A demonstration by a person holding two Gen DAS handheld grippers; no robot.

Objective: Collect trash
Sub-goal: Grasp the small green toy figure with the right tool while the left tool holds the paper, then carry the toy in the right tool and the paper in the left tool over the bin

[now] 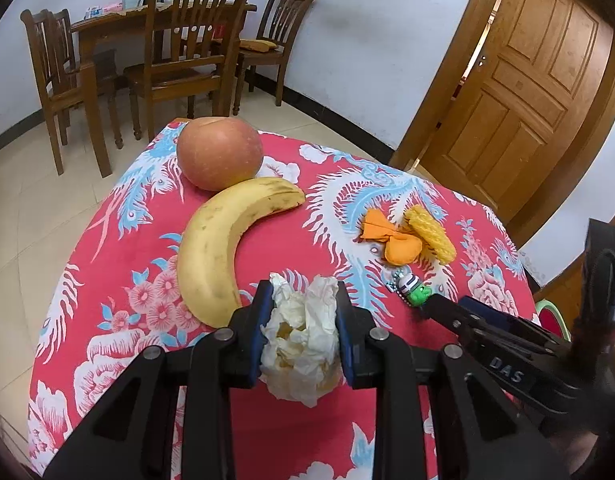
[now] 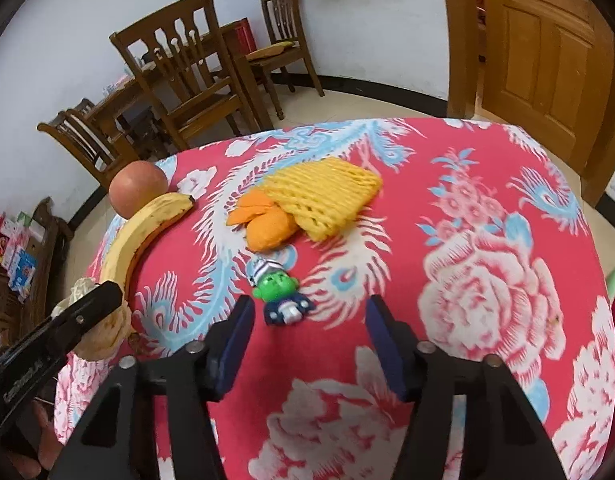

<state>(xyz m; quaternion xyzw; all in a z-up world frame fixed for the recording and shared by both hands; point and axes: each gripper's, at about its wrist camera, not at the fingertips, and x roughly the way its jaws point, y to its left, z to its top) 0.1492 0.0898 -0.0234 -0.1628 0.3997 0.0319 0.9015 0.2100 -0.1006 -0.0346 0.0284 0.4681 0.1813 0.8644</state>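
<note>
While the tissue sits clamped, the scene reads as follows:

Left claw [image 1: 305, 320]: narrow, both blue pads pressed into a crumpled white tissue [image 1: 303, 336]; wad bulges above and below the pads, yellowish stains in the folds.
Tissue place: held over the near part of the cloth, just beside the banana's near end; whether it touches the cloth cannot be told.
Right claw [image 2: 309, 336]: jaws apart at a middling width, nothing between the pads; red cloth shows in the gap.
Right claw vs toy: green-headed toy [image 2: 281, 294] lies just ahead of the left pad, apart from it in the right wrist view.
Right claw, left wrist view: enters from the right, tip close to the toy [image 1: 413, 288]; contact cannot be told.
Orange peel [image 2: 267, 220]: pieces on the cloth beyond the toy, touching the yellow foam net [image 2: 327, 196].
Net: flat, partly over the peel, mid-table.
Banana [image 1: 223, 240]: whole, curved, on the cloth left of the tissue.
Apple [image 1: 219, 152]: upright at the far edge, touching the banana's far end.
Cloth [image 2: 487, 280]: red with pink flowers and blue feathers, covers the whole table.
Background: wooden chairs [image 1: 187, 52], dining table, wooden door [image 1: 519, 92].
</note>
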